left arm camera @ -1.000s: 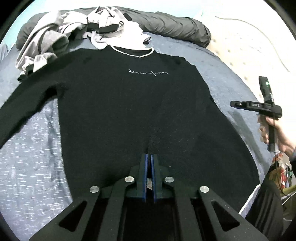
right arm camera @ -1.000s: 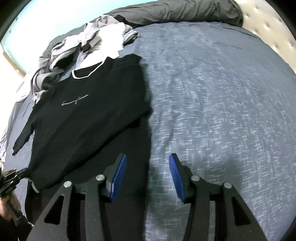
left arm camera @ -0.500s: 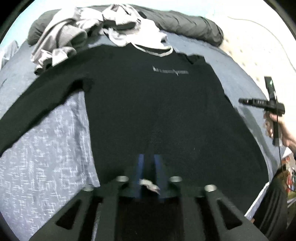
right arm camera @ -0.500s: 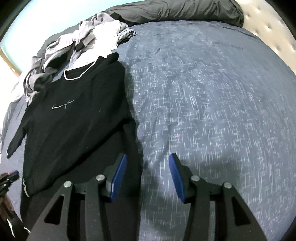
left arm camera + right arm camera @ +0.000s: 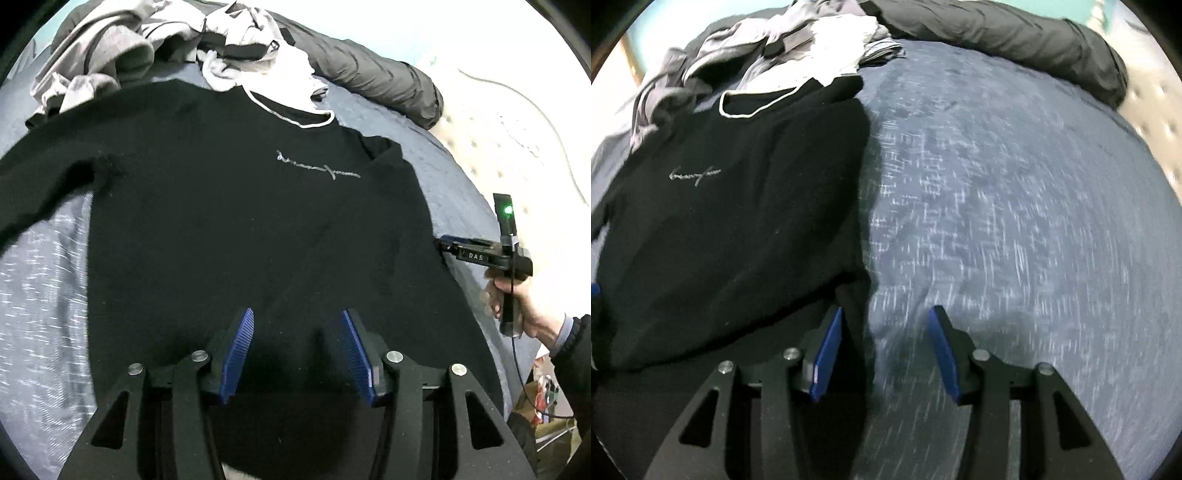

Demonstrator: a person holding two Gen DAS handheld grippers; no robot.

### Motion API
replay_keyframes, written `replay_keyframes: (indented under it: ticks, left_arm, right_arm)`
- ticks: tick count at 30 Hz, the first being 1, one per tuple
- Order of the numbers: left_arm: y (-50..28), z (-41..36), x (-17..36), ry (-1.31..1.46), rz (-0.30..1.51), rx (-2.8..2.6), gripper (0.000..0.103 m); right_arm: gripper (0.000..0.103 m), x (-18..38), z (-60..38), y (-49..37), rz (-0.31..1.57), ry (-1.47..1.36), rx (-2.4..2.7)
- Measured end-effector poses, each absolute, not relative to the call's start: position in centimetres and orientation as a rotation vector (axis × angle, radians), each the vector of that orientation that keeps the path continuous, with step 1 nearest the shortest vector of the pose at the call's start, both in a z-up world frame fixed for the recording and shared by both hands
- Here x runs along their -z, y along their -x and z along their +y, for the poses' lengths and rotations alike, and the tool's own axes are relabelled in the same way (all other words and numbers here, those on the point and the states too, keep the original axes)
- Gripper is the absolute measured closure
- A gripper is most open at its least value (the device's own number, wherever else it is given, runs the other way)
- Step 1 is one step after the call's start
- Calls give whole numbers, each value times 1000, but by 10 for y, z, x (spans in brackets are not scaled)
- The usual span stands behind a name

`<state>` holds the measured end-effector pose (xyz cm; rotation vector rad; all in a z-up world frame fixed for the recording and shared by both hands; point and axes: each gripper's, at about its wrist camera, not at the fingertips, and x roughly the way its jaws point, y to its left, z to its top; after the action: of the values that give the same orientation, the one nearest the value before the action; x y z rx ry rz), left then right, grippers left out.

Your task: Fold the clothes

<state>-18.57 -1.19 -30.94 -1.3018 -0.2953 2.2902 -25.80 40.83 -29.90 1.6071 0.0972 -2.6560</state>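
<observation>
left gripper (image 5: 297,350) jaws opening, empty, over our black sweatshirt (image 5: 229,221) | right gripper (image 5: 884,350) half-open, empty | next: regrasp

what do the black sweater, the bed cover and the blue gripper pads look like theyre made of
Black sweater: soft matte knit, probably cotton or a blend; it looks fuzzy, with lint specks and a white-trimmed collar.
Bed cover: woven or jersey fabric, grey-blue with white flecks, no shine.
Blue pads on the left gripper: likely rubber or soft plastic, ribbed for grip. Its jaws are opening, nothing between them.
</observation>
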Motion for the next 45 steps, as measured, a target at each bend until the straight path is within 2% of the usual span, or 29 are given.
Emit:
replay_keyframes:
  ticks: [3, 8, 13, 20, 26, 29, 31, 33, 42, 45]
  left_arm:
    - [186, -14, 321, 1308, -297, -2305, 50]
    - [189, -15, 334, 1334, -302, -2303, 50]
    - [189, -14, 338, 1334, -301, -2309, 50]
    - [194, -19, 339, 1344, -341, -2286, 50]
    - [196, -18, 335, 1336, -362, -2278, 50]
    - [196, -17, 333, 1331, -357, -2281, 50]
    - [196, -18, 331, 1328, -353, -2289, 50]
    - [195, -19, 329, 1318, -345, -2304, 50]
    - [196, -17, 335, 1330, -304, -2308, 50]
    - [195, -17, 335, 1330, -300, -2302, 49]
  right_arm:
    - [55, 299, 404, 264, 130, -1562, 2667]
    - [65, 306, 402, 275, 169, -1561, 2695]
    - [83, 308, 408, 270, 139, -1531, 2770]
    - [84, 302, 418, 261, 7, -1538, 2749]
    - [83, 266, 436, 241, -94, -1493, 2751]
    - [83, 245, 442, 261, -218, -1463, 2765]
    - [70, 236, 439, 289, -269, -1462, 2749]
    - [68, 231, 432, 319, -292, -1472, 2722]
    - [68, 235, 392, 410, -158, -1619, 2687]
    - [68, 245, 382, 428, -58, -1704, 2682]
